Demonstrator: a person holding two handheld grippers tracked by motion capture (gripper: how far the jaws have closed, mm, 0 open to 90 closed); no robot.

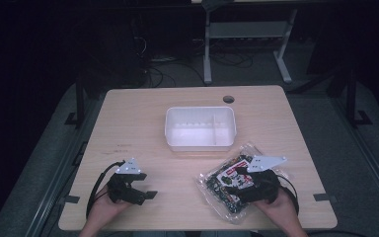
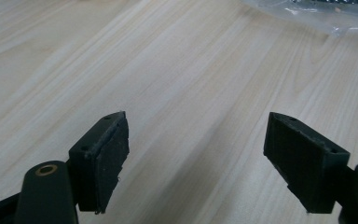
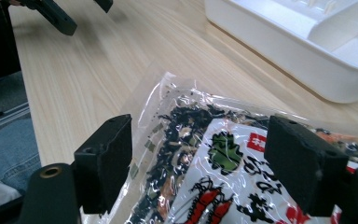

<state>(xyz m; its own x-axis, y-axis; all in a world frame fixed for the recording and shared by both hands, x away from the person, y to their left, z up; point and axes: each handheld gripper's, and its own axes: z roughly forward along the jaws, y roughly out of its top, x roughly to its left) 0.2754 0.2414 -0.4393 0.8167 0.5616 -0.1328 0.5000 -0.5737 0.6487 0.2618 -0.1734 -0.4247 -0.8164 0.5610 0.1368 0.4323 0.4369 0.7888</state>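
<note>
A clear plastic snack bag (image 1: 226,185) with a white, red and black label lies flat near the table's front right. My right gripper (image 1: 244,183) hovers over it, open, its two black pads either side of the bag (image 3: 200,163) with nothing pinched. My left gripper (image 1: 145,193) rests low over bare wood at the front left, open and empty; its fingers (image 2: 103,158) frame plain tabletop, and a corner of the bag (image 2: 317,14) shows far ahead. A white divided bin (image 1: 200,127) stands at the table's middle, and its wall (image 3: 298,51) sits beyond the bag.
The light wooden table (image 1: 128,128) has a round cable hole (image 1: 228,98) at the back right. The other gripper (image 3: 56,14) shows at the top left of the right gripper view. A person's jeans (image 3: 7,154) lie below the table's edge. Desk legs and cables stand behind.
</note>
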